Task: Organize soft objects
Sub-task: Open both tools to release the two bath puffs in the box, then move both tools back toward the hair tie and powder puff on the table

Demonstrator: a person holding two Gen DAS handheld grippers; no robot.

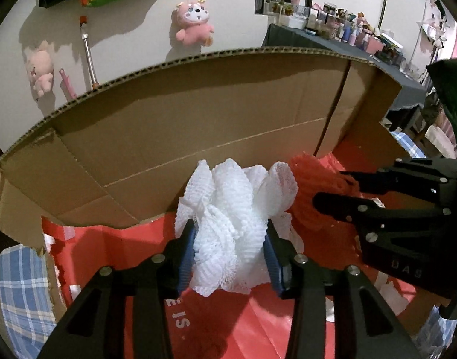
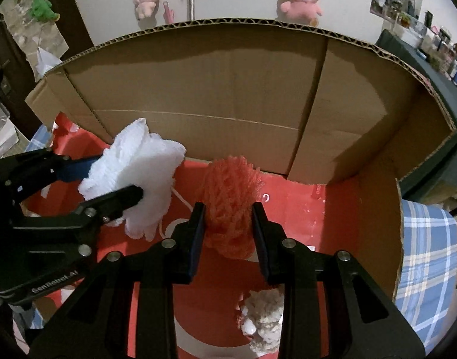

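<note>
A white mesh bath puff (image 1: 231,227), ruffled and netlike, is gripped between the blue ribbed pads of the left tongs (image 1: 231,249). An orange mesh puff (image 2: 230,206), round and finely frizzy, is clamped by the right tongs (image 2: 228,233). Both puffs are held low inside a corrugated cardboard box (image 2: 198,89), just above its floor, which is covered by smooth red plastic sheet (image 2: 288,209). A small cream fluffy toy (image 2: 264,320) is seen on the sheet below the right tongs. The box's tall walls stand near on the far side; open room is left to the right.
</note>
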